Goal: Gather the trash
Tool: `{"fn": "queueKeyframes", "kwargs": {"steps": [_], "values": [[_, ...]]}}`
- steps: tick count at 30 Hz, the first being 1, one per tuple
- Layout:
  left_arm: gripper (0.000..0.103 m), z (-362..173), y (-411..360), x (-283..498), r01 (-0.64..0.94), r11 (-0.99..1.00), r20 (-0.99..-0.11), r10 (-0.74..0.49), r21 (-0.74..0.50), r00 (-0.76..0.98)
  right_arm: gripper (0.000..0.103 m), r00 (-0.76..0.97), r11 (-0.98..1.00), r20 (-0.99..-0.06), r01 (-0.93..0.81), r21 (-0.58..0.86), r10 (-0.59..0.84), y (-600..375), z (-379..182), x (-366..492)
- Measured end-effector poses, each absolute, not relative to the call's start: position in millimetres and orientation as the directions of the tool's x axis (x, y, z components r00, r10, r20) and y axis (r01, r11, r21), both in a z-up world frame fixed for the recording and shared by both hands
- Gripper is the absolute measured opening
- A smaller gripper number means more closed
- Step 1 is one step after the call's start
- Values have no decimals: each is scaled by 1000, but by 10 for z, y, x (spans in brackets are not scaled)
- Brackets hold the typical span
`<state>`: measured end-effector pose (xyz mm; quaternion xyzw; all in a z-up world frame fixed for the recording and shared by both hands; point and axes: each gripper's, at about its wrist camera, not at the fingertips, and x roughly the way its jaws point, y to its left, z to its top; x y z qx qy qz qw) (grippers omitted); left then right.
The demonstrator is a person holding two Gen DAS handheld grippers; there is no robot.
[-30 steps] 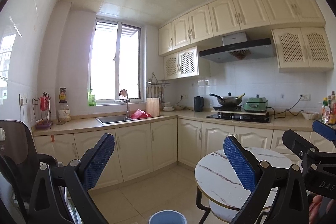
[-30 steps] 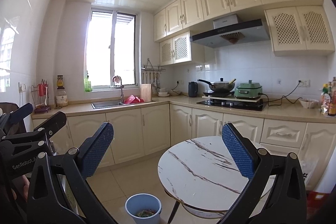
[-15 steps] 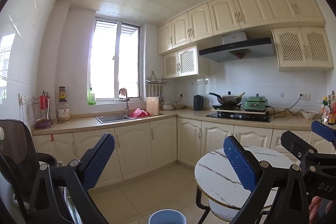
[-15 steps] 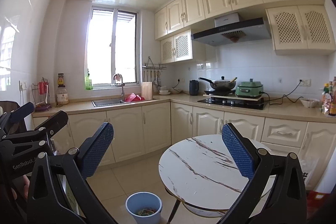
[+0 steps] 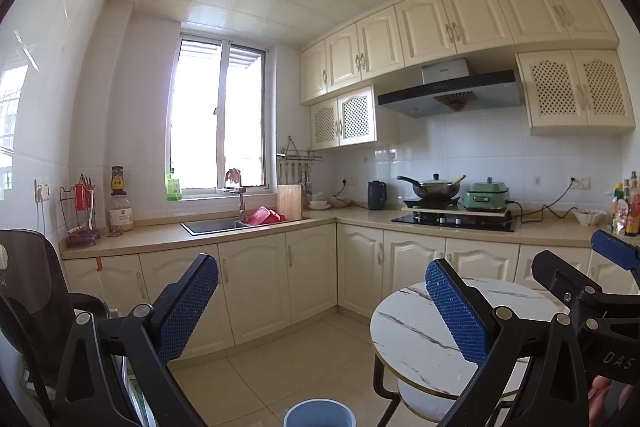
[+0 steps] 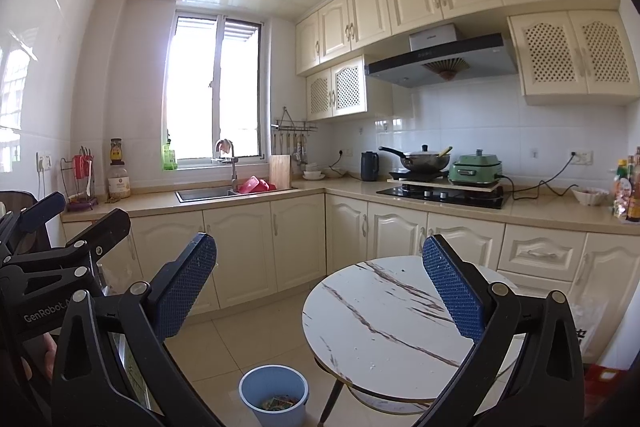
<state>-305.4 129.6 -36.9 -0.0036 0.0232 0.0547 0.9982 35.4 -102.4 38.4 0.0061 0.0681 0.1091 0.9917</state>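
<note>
- The left hand-held gripper is held up in the air with its two blue pads wide apart, and nothing is between them.
- The right hand-held gripper is the same: wide apart, holding nothing, raised above the near edge of the round marble table.
- The blue trash bin stands on the floor tiles, just beside the left edge of the table and close to its black leg. In the right wrist view some coloured wrappers lie at the bottom of it.
- The top of the table looks bare; I see only small dark specks on it, too small to say if they are trash.
- In my judgement the collecting is almost finished or finished, because no loose trash is visible on the table or on the floor.
- What could go wrong: both grippers look forward at the kitchen cabinets, not down, so any trash under the table or near the person's feet could be missed.
- If a gripper goes down toward the bin, it may hit the table's edge or push the light bin over and spill the wrappers.
</note>
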Motion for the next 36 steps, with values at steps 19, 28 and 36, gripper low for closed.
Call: {"fn": "queueKeyframes", "kwargs": {"steps": [19, 28, 36], "values": [[102, -348, 1483, -3003, -98, 995, -52, 98, -2, 994, 103, 965, 976, -143, -219, 24, 220, -1044, 359, 367], [102, -338, 1531, -2946, -82, 997, -72, 81, -2, 994, 103, 964, 976, -158, -215, 21, 216, -1055, 344, 411], [102, -281, 1530, -2760, -46, 999, -136, 45, -6, 990, 103, 958, 980, -206, -198, 23, 198, -1078, 257, 523]]}}
